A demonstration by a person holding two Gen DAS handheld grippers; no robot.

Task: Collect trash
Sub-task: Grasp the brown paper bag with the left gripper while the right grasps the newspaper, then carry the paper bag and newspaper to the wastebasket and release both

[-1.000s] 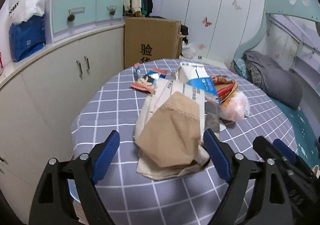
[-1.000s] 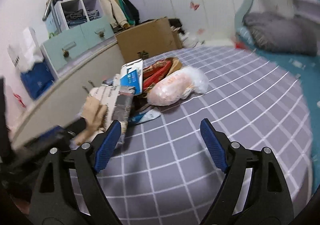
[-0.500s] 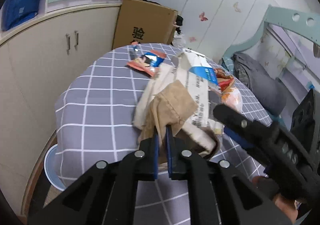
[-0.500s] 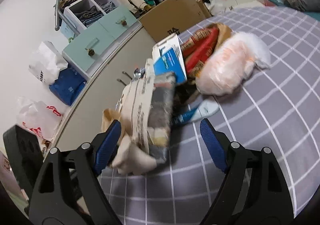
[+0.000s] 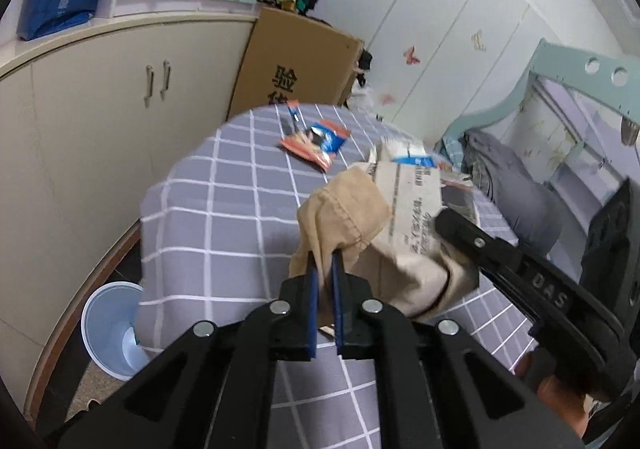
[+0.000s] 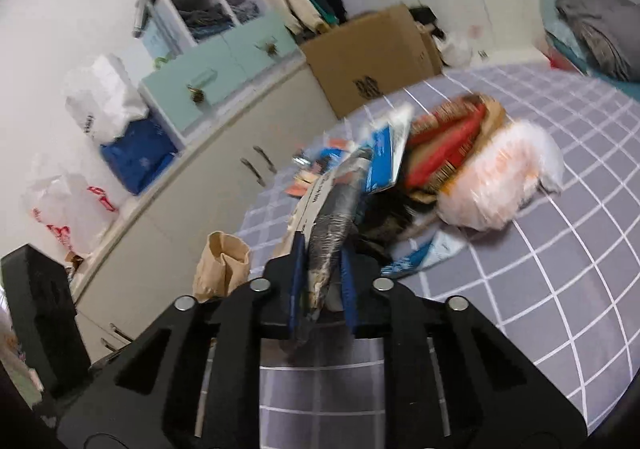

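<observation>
A tan paper bag [image 5: 352, 205] with a newsprint side [image 5: 416, 201] is held up over the grey checked table [image 5: 224, 209]. My left gripper [image 5: 324, 281] is shut on the bag's tan rim. My right gripper [image 6: 322, 281] is closing, with the bag's grey printed edge [image 6: 336, 217] pinched between its pads. In the left wrist view its black finger [image 5: 460, 225] reaches in from the right. Loose trash lies beyond: an orange and blue wrapper [image 5: 316, 143], a blue and white carton [image 6: 384, 153], a red packet [image 6: 452, 141] and a pale plastic bag [image 6: 500, 177].
A light blue bin [image 5: 112, 325] stands on the floor left of the table. A cardboard box [image 5: 296, 65] and cream cabinets [image 5: 100, 109] lie behind the table. A bed with grey bedding [image 5: 520, 201] is at the right. A person's hand [image 5: 560, 389] holds the right gripper.
Both grippers went from open to closed, the left on the bag's tan rim, then the right on its printed edge. The bag has come up off the table between them.
</observation>
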